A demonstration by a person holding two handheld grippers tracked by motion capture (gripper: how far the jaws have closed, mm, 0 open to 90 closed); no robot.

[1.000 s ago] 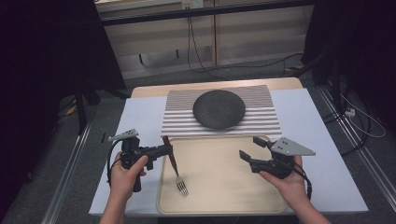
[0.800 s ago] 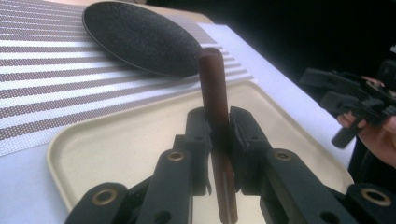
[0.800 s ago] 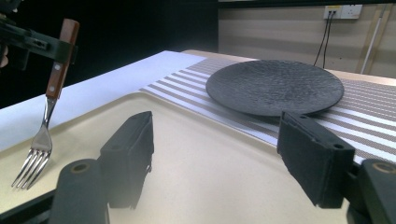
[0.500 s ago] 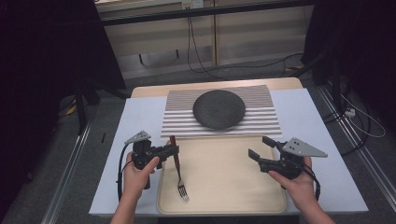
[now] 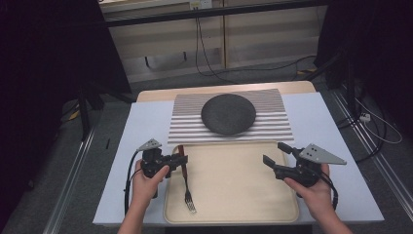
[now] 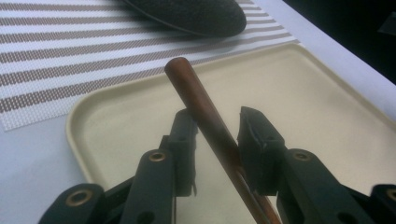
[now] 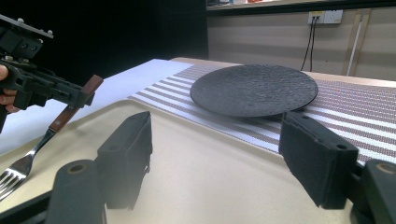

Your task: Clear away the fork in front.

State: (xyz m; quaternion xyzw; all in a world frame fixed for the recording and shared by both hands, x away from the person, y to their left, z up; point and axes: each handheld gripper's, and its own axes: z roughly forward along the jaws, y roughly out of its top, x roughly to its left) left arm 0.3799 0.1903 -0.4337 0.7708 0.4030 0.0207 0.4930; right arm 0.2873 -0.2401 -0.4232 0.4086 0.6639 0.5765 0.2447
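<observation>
the left gripper (image 5: 181,159) has lowered and its jaws have just been opening, slackening around the brown-handled steel fork (image 5: 185,181) whose tines rest on the cream rectangular tray (image 5: 234,212), nearly set down, while the right gripper (image 5: 277,153) waits open, empty.

right gripper (image 7: 215,158) jaws apart, empty | fork (image 7: 44,140) on tray (image 7: 210,186) | plate (image 7: 254,88) behind

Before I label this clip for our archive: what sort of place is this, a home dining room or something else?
Probably a lab or recording bench, not a home: a table laid with a striped mat, dark plate and tray, loose cables on the floor, and dark curtains at the sides.
</observation>
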